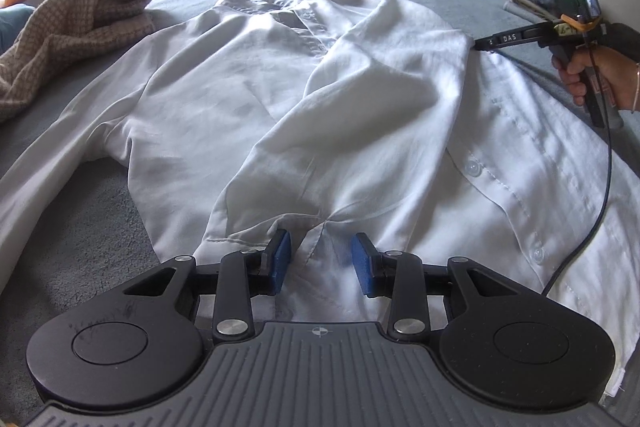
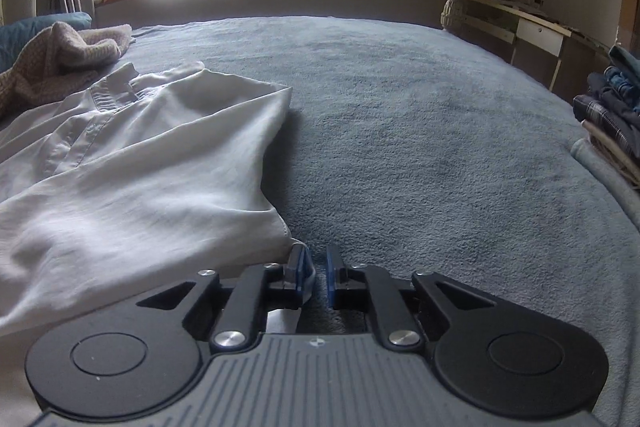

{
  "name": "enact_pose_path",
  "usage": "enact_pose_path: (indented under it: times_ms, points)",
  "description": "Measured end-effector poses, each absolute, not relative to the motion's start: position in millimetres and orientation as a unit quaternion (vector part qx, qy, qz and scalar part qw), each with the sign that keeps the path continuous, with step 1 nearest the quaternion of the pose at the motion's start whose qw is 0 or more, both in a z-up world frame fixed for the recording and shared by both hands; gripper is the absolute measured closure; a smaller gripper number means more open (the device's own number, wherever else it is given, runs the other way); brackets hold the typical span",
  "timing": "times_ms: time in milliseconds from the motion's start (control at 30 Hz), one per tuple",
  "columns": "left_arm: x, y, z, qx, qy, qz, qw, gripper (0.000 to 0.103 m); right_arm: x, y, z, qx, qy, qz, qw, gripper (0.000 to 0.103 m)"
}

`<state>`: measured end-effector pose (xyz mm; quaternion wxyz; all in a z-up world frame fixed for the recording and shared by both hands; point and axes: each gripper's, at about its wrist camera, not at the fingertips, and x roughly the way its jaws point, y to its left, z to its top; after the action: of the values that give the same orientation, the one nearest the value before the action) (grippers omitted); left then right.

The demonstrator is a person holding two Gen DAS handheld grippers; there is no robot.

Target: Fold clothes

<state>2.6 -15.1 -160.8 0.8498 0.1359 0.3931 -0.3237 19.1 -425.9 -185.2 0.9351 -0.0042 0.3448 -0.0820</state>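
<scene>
White cotton shirt [image 1: 248, 99] lies button-side up across the middle of the grey bed [image 2: 420, 131], one side panel already laid over the front, the far sleeve trailing toward the bed's left edge. Left gripper [image 1: 322, 259] hovers at the hem, jaws apart, cloth between but unpinched: likely placed to take the bottom edge. Right gripper [image 2: 316, 273] sits at the shirt's right fold edge, jaws narrowly parted, cloth brushing one pad; grip not confirmed. Sweater [image 1: 76, 27] waits near the far-left corner.
</scene>
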Motion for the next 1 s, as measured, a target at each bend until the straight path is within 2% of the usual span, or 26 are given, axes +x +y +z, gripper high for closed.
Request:
enact_pose_path:
  times_ms: [333, 567, 667, 900, 1000]
  points:
    - [-2.2, -14.3, -161.3, 0.128, 0.390, -0.317, 0.855, 0.069, 23.0, -424.5, -150.1, 0.032, 0.301, -0.061, 0.951, 0.085]
    - [-3.0, -13.5, -161.0, 0.118, 0.392, -0.312, 0.857, 0.068, 38.0, -429.5, -184.6, 0.121, 0.348, -0.031, 0.929, 0.085]
    - [-2.2, -13.3, -161.2, 0.119, 0.393, -0.313, 0.856, 0.068, 23.2, -441.7, -189.0, 0.158, 0.336, -0.028, 0.928, 0.085]
    - [-3.5, -13.3, -161.3, 0.115, 0.395, -0.306, 0.859, 0.068, 34.1, -463.4, -161.5, 0.199, 0.320, -0.018, 0.926, 0.082]
    - [-4.6, -14.2, -161.2, 0.117, 0.394, -0.303, 0.860, 0.068, 66.7, -454.4, -150.5, 0.174, 0.319, -0.007, 0.931, 0.082]
